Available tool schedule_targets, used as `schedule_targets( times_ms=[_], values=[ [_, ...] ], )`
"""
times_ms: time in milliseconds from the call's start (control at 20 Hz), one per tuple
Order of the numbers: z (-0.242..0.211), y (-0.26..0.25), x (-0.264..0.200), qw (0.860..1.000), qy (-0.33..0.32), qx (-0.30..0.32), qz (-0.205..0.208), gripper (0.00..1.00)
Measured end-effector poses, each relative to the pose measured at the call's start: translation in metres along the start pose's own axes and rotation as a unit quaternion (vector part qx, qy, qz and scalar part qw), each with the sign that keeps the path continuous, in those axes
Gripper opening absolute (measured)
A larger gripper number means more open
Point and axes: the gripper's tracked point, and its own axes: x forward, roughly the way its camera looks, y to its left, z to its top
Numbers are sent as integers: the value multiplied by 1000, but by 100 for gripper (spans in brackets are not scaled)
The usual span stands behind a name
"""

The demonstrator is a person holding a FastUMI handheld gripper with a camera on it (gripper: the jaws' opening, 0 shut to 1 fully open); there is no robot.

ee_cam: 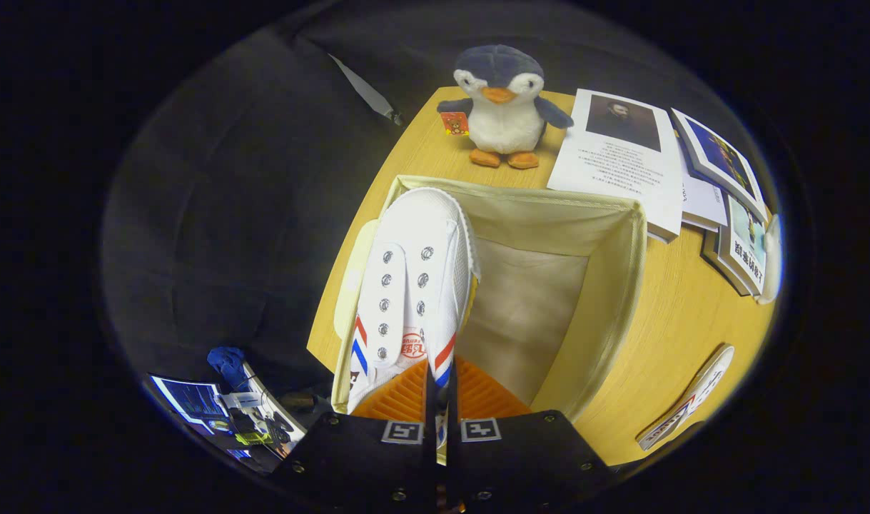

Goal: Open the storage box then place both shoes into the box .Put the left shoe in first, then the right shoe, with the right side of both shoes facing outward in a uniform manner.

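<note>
My gripper [440,400] is nearly pressed together, both fingers [399,400] pinching the heel end of a white shoe [413,285] with red and blue stripes. The shoe hangs toe-forward over the open storage box [631,285], close to its left wall. The box inside looks bare, so I judge this is the first shoe going in.

Risks: the hold is thin, on the heel edge only, so the shoe could swing or slip out and land the wrong way round. Its toe sits over the far left rim; lowering it could snag the soft wall and fold it inward. I cannot tell which side would face outward.

A second shoe [684,407] lies on the wooden table [684,321] right of the box. Beyond the box: plush penguin [502,107], papers [620,164], books [734,221].
</note>
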Motion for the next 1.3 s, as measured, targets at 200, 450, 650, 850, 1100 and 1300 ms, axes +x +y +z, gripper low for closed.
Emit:
schedule_targets(
  times_ms=[200, 450, 650, 850, 1100, 1300],
  values=[
    [14, 14, -11, 999, -30, -1, 32, 61],
    [23, 8, -50, 997, -71, -15, 33, 96],
    [18, -13, -83, 995, -93, -6, 35, 96],
    [8, -44, -115, 993, -117, 9, 31, 96],
    [-18, -93, -139, 990, -133, 36, 14, 96],
    [-40, -136, -155, 988, -143, 65, 5, 97]
  ],
)
